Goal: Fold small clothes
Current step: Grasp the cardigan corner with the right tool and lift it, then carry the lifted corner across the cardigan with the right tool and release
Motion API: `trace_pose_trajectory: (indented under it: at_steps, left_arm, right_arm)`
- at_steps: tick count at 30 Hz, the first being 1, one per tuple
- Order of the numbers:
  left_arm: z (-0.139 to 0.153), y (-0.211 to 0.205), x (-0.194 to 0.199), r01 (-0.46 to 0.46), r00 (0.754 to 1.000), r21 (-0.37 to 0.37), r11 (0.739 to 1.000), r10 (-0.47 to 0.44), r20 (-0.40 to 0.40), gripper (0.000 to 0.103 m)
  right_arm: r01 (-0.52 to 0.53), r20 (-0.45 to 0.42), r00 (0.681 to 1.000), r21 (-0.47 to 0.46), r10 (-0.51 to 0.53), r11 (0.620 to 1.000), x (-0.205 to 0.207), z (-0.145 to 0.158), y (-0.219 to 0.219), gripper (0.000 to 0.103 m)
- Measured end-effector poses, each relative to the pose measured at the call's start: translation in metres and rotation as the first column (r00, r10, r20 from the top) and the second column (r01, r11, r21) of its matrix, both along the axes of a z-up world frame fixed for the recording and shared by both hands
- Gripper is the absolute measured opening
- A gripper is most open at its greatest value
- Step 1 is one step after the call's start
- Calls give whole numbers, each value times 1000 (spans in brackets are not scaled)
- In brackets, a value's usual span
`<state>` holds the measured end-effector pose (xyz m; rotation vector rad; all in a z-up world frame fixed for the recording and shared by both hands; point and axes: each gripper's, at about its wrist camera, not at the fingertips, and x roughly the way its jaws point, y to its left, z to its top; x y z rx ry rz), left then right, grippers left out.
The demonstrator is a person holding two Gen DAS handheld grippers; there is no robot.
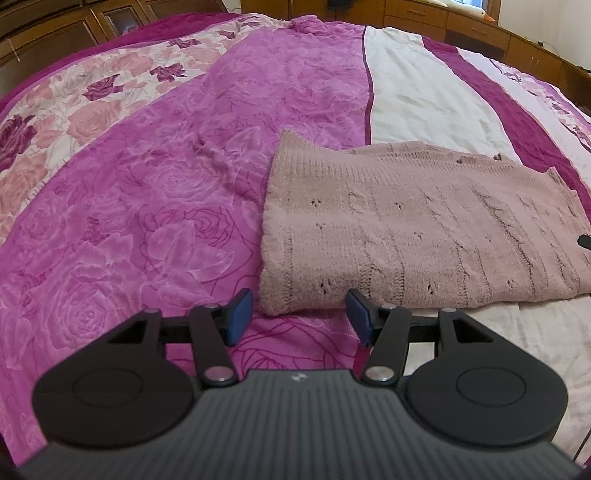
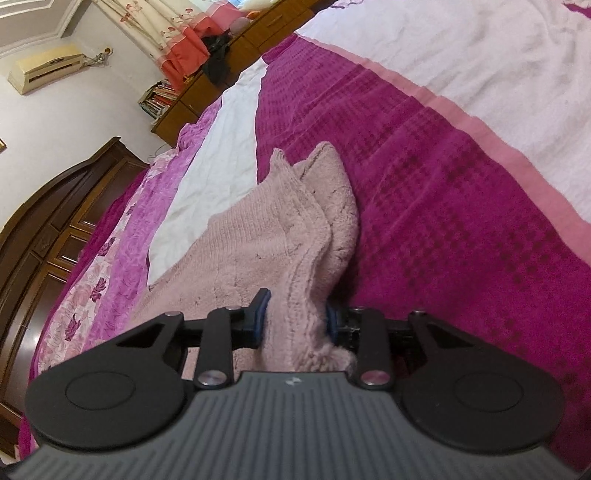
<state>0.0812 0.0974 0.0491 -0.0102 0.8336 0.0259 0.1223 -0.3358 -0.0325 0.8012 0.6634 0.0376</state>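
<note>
A pale pink knitted garment (image 1: 417,229) lies folded on the bed, to the right of centre in the left wrist view. My left gripper (image 1: 300,314) is open and empty, its blue pads just short of the garment's near left corner. In the right wrist view my right gripper (image 2: 295,321) is closed on a thick fold at the edge of the same knit (image 2: 258,236), which bunches between the blue pads. The right gripper's tip shows at the far right edge of the left wrist view (image 1: 584,240).
The bed carries a magenta rose-pattern cover (image 1: 147,221) with white (image 1: 413,96) and dark magenta stripes (image 2: 461,206). Wooden cabinets (image 2: 48,229) and a headboard shelf (image 1: 461,26) border the bed. An air conditioner (image 2: 44,66) hangs on the wall.
</note>
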Motion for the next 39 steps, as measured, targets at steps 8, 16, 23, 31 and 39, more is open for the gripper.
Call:
trace_pose_trajectory:
  at_steps: [8,16,23,31,39]
  left_arm:
    - [6,-1,-4,19,1000,12,1000,-20,19,57]
    - [15,13,-4,-2,999,-4,1000,2,40,57]
    - [19,22,1,-2,999,-12,1000,2,33,57]
    - [23,27,9,13,999,-2,1000,-13,53,57]
    - [31,33,15,33,997,24,999,-34,75,57]
  right_arm:
    - [40,38,998,18,-41,999,-8,10,5,24]
    - [2,96,995,71,-9,998,-8,36,14,23]
    - [-35,155,988,64,25,997,-12,62,35,22]
    - [-62,185,981,40,54,997,-11,85,54,22]
    - [-113,224,969,16,107,993,-3,113,79,22]
